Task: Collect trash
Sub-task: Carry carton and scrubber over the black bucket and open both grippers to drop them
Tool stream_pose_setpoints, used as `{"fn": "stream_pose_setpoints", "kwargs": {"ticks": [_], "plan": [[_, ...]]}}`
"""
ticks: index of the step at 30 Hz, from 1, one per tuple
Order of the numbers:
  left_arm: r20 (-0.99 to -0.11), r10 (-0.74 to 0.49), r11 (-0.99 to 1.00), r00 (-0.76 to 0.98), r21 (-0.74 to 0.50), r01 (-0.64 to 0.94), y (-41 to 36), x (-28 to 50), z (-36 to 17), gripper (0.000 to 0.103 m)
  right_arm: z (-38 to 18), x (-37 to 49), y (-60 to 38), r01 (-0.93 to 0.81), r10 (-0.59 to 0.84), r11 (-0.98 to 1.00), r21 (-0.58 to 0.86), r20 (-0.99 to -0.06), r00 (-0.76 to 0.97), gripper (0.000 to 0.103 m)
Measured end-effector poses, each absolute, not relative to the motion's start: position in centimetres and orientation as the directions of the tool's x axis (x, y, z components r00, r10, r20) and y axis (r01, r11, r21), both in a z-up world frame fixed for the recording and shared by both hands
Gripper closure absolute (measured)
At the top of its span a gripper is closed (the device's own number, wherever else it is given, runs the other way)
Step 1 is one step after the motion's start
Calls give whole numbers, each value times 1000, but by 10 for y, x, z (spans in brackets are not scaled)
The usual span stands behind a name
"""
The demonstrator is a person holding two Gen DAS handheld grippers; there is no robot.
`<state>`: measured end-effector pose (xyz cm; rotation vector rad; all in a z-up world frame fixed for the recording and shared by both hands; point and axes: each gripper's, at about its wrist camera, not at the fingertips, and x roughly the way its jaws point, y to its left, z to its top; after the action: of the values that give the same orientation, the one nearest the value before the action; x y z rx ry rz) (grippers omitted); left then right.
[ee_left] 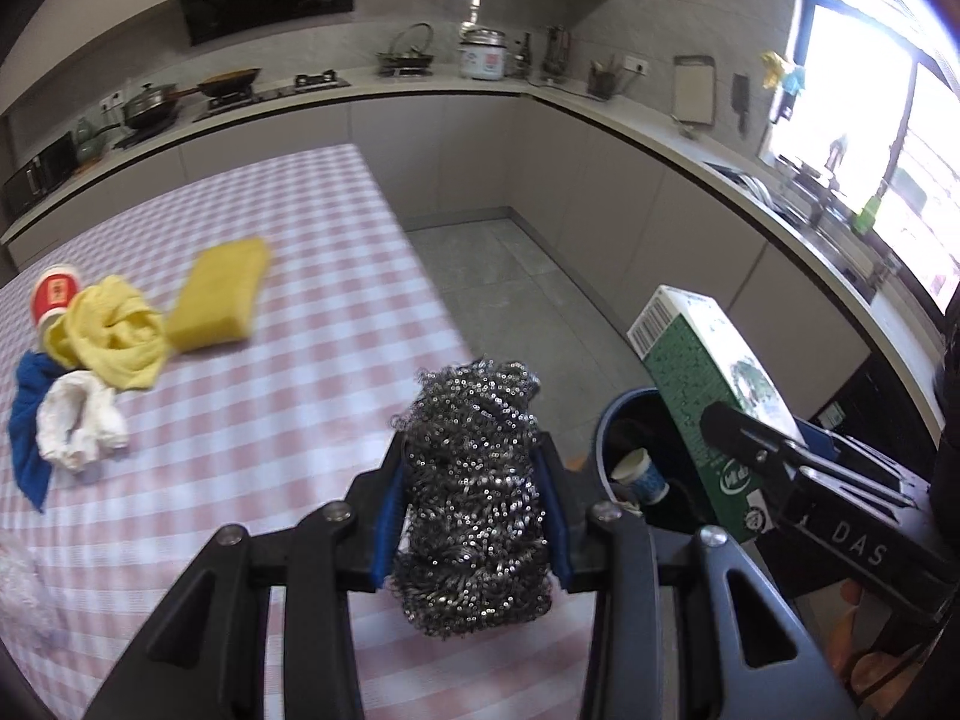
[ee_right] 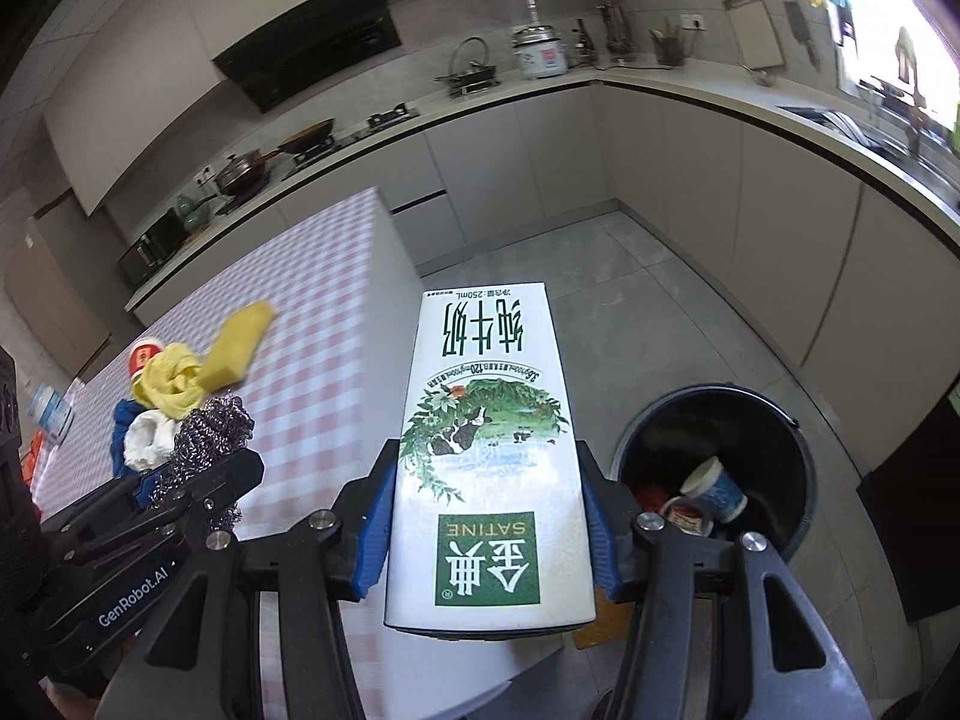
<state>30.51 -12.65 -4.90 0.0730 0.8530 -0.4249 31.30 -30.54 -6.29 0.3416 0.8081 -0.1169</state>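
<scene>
Two grippers are at work, each holding one thing. The left gripper (ee_left: 474,480) is clamped on a single ball of steel wool (ee_left: 474,504), its blue pads pressed into both sides of the wad, and it hovers above the near edge of the checkered table (ee_left: 288,396), just left of the bin (ee_right: 714,468). The right gripper (ee_right: 486,516) grips one milk carton (ee_right: 489,450) by its long sides, printing upside down to the camera, the carton pointing forward and tilted over the floor between table and bin. The one dark round bin stands on the floor beside the table's near corner; inside it lie two cups, a blue-and-white cup (ee_right: 714,489) on its side and a red-and-white one (ee_right: 684,516) next to it. Left on the table, well away from the bin, are one yellow sponge (ee_left: 219,294), one yellow cloth (ee_left: 114,336), one white crumpled wad (ee_left: 81,426), one blue cloth (ee_left: 27,438) and one red-labelled cup (ee_left: 54,294), bunched together.
</scene>
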Motion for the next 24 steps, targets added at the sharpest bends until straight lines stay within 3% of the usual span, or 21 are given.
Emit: {"fn": "stream_pose_setpoints", "kwargs": {"ticks": [11,24], "plan": [[-776,-413,851,476,-144,504,-245,298,-76,63,-106,277,-423,386,-59,890,243,-777,626,47],[-856,-332,883,397,-135,450,-329,325,-156,62,-189,298,-510,409,-19,882,233,-850,526,47]]}}
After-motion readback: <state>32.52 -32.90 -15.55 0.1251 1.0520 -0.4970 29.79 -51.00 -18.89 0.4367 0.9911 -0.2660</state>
